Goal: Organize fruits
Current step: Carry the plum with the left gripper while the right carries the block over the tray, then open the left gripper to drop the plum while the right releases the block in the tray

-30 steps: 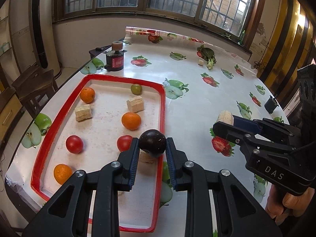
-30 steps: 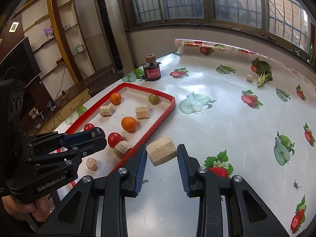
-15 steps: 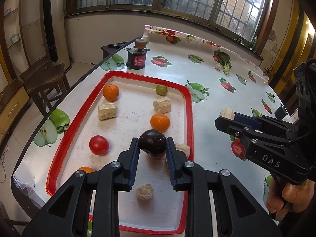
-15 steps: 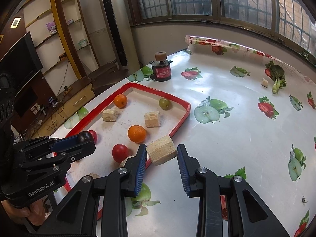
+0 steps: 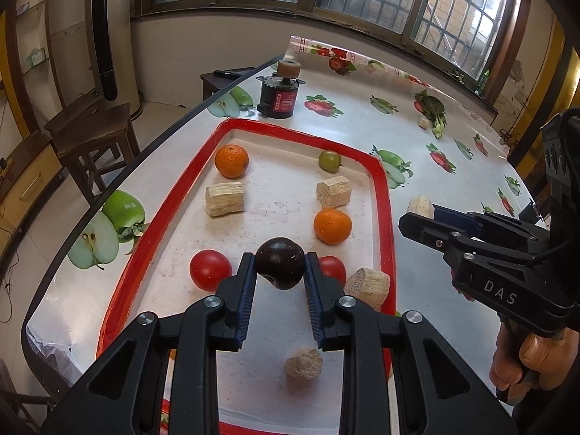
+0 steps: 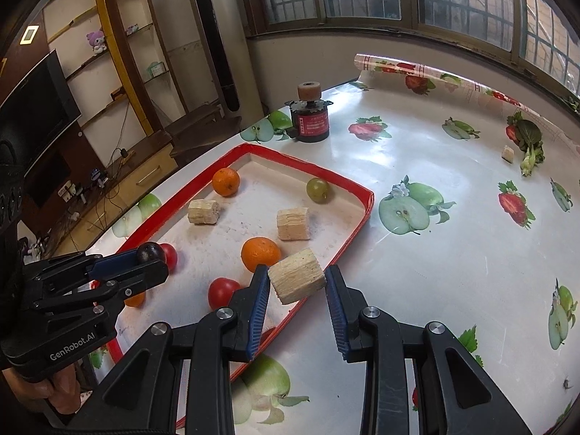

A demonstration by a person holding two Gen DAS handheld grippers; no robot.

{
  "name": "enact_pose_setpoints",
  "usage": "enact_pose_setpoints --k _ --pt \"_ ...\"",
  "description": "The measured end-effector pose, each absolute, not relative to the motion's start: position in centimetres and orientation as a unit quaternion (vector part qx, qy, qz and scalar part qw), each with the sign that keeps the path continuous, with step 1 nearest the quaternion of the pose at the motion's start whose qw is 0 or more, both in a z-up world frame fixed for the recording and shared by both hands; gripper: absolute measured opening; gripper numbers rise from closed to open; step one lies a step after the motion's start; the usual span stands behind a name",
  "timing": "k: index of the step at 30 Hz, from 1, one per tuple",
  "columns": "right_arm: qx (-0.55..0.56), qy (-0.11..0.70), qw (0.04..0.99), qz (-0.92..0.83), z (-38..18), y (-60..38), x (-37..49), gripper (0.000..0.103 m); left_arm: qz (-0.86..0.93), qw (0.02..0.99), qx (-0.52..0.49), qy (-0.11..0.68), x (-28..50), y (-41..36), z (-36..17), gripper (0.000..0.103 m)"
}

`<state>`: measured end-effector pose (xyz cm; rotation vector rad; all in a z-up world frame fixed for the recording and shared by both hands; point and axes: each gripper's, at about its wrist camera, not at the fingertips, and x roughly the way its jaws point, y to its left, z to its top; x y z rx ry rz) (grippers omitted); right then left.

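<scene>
Two grippers loaded. Left gripper (image 5: 279,266): jaws clamped on dark plum (image 5: 279,263), held above red tray (image 5: 384,195), lower centre of frame, between two tomatoes. Right gripper (image 6: 296,280): jaws pinching pale cut chunk (image 6: 296,280), long axis across jaws, over tray's right rim. Judgement: left nearer tray interior; plum release likely next.

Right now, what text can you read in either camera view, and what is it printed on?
"DAS": on the right gripper body.
"GenRobot.AI": on the left gripper body.
Red label on the black canister: print too small to read.
Nothing else legible.
</scene>
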<state>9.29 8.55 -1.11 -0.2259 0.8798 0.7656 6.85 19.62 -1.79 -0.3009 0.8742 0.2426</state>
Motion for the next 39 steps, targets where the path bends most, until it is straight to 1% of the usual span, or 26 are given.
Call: enact_pose_setpoints --k 10,26,39 --pt "-0.105 0.424 0.822 0.366 -2.3 10.8 11.0 0.032 0.120 0.878 -0.164 0.433 8.2 21.6 -3.0 0.024" --pt "-0.107 0.448 0.810 0.363 -5.1 12.2 13.4 0.032 0.110 0.867 -0.162 0.458 9.8 21.0 -5.2 0.024" --pt "-0.100 0.450 0.808 0.367 -5.2 12.3 13.8 0.033 0.102 0.861 -0.158 0.473 9.9 20.3 -6.2 0.024"
